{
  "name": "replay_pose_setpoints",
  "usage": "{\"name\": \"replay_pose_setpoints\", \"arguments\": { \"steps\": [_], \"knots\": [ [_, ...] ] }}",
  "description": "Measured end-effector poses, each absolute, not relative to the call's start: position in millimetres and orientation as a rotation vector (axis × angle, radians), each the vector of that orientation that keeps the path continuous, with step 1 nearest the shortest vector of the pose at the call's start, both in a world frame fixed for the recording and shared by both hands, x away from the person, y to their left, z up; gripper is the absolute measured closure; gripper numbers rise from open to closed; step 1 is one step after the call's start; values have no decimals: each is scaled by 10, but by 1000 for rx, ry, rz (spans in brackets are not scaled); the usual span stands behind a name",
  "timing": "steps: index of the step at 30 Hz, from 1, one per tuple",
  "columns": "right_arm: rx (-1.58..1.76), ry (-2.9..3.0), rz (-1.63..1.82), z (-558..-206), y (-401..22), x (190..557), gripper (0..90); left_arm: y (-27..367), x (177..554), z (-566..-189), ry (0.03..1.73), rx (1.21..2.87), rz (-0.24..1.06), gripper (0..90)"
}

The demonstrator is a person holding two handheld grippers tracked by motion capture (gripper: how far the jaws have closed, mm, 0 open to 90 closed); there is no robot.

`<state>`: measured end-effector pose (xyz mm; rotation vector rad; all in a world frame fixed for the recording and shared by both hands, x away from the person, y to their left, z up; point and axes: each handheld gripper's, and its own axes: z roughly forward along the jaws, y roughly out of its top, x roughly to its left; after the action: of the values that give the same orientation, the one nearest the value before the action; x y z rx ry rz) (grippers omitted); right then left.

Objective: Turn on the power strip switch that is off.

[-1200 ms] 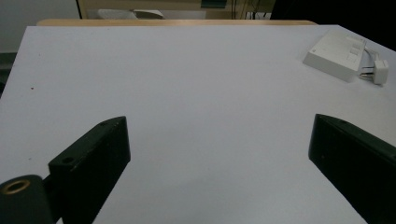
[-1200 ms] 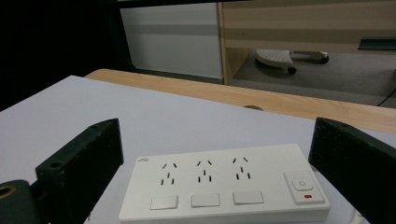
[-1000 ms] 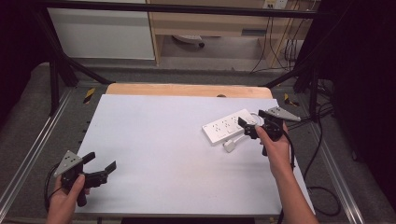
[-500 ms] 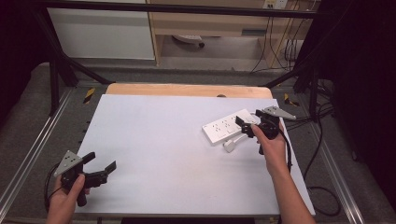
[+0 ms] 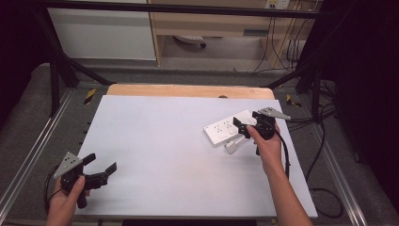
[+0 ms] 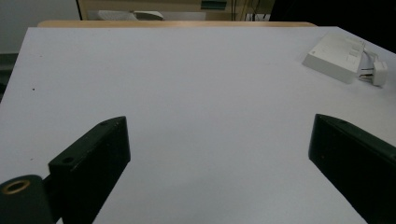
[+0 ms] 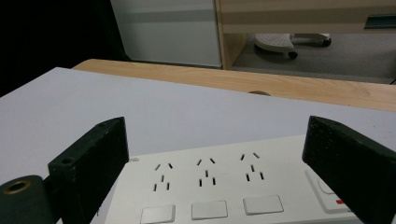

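White table (image 5: 155, 141) in a dim lab, power strip (image 5: 229, 128) right of frame centre with right gripper (image 5: 245, 124) jaws wide open over it, left gripper (image 5: 101, 169) open idle lower left; closing off-centre may skid the strip or snag its plug (image 5: 231, 146)

Even overhead light falls on the white desk (image 5: 179, 155), which shows bright with faint shadows; the surroundings sink into dark; the high view is soft and grainy; in both gripper views the near black jaws blur slightly.
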<state>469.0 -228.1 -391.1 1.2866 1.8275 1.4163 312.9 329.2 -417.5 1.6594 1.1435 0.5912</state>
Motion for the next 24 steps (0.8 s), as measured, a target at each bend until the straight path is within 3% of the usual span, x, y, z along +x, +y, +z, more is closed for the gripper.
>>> {"name": "replay_pose_setpoints", "arguments": {
  "steps": [12, 24],
  "knots": [
    [1290, 1857, 1401, -3998, -2204, 4737, 113, 3294, 3128, -4174, 1142, 1660, 590, 55],
    [1247, 1882, 1373, -4057, -2101, 4750, 345, 3285, 3133, -4179, 1140, 1659, 587, 55]
  ]
}}
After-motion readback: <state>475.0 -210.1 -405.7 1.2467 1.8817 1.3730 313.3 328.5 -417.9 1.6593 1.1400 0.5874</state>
